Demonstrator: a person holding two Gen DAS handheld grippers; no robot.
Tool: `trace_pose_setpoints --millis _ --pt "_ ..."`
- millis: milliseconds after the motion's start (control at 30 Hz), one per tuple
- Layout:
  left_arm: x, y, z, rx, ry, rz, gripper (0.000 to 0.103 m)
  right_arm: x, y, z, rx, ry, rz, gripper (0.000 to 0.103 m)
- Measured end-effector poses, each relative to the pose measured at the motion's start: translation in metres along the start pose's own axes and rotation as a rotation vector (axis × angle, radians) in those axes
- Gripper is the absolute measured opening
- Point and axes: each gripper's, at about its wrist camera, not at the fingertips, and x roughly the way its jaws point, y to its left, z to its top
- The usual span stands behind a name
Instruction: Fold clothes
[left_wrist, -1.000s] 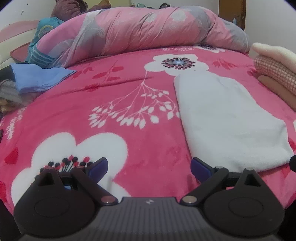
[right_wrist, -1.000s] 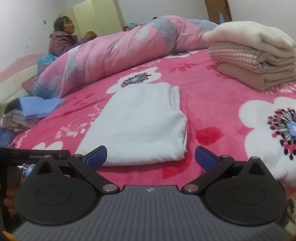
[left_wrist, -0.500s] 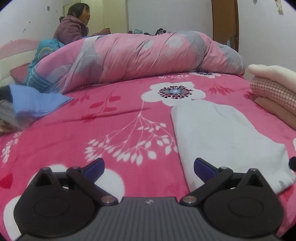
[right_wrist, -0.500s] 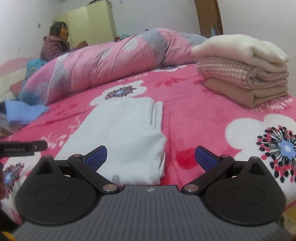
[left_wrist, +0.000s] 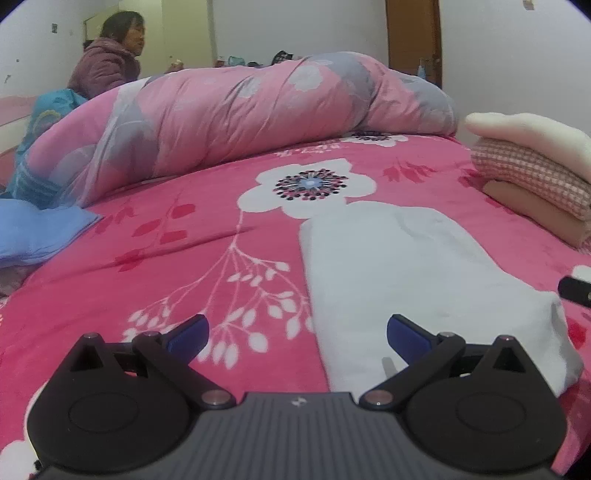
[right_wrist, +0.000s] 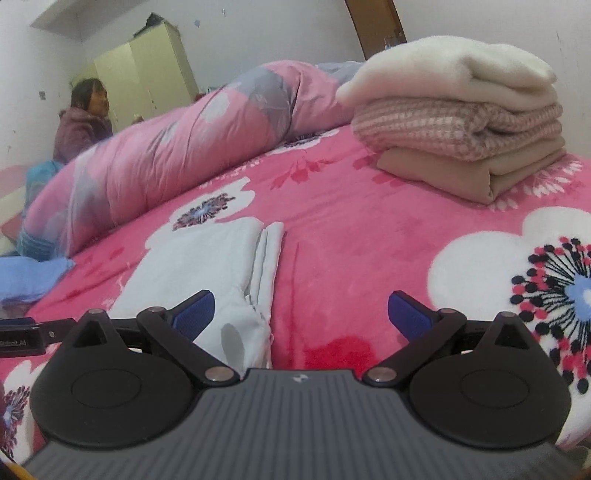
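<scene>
A folded white garment lies flat on the pink flowered blanket. My left gripper hovers low at its near left corner, jaws wide open, the left edge of the cloth running between them untouched. In the right wrist view the same white garment shows its layered right edge. My right gripper is at the near right corner. Its jaws are closing a little but stand wide, with that corner between them and no pad pressing on it. Each gripper's black tip shows at the edge of the other's view.
A stack of folded clothes, cream over pink knit over tan, sits at the back right. A rolled pink and grey quilt runs across the back. Blue cloth lies at the left. A person sits beyond the quilt.
Both grippers have moved forward and lower toward the white garment's near end, which now looks larger. The right gripper's corner of the cloth has come between its jaws.
</scene>
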Motion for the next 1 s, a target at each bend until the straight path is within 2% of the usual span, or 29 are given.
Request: trace_pose_setpoints --millis 100,167,200,300,333,400,567,767,933,1000 --pt "0.000 -0.004 0.001 0.006 -0.015 -0.018 0.103 -0.009 -0.007 0.000 0.003 -0.056 0.009 0.073" --pt "-0.001 -0.006 0.003 0.007 -0.036 -0.036 0.103 -0.013 -0.011 -0.001 0.014 -0.082 0.022 0.062" --pt "-0.002 -0.007 0.005 0.006 -0.051 -0.048 0.103 -0.014 -0.014 -0.002 0.023 -0.089 0.031 0.055" --pt "-0.004 -0.011 0.009 0.002 -0.100 -0.090 0.103 -0.014 -0.020 -0.006 0.059 -0.089 0.061 0.041" --pt "-0.004 -0.014 0.010 0.003 -0.114 -0.096 0.103 -0.014 -0.022 -0.008 0.069 -0.088 0.071 0.032" --pt "0.000 -0.021 0.010 0.022 -0.121 -0.093 0.102 -0.013 -0.022 -0.012 0.074 -0.085 0.101 0.022" --pt "0.016 -0.040 0.008 0.097 -0.085 -0.083 0.096 -0.010 -0.012 -0.026 0.012 -0.080 0.192 0.016" --pt "0.040 -0.049 -0.001 0.136 -0.006 -0.010 0.095 -0.015 0.003 -0.033 -0.107 -0.114 0.275 0.013" --pt "0.049 -0.043 -0.004 0.117 0.027 0.039 0.095 -0.011 -0.001 -0.031 -0.087 -0.091 0.287 0.016" --pt "0.051 -0.040 -0.004 0.109 0.036 0.054 0.095 -0.013 -0.002 -0.030 -0.076 -0.107 0.302 0.016"
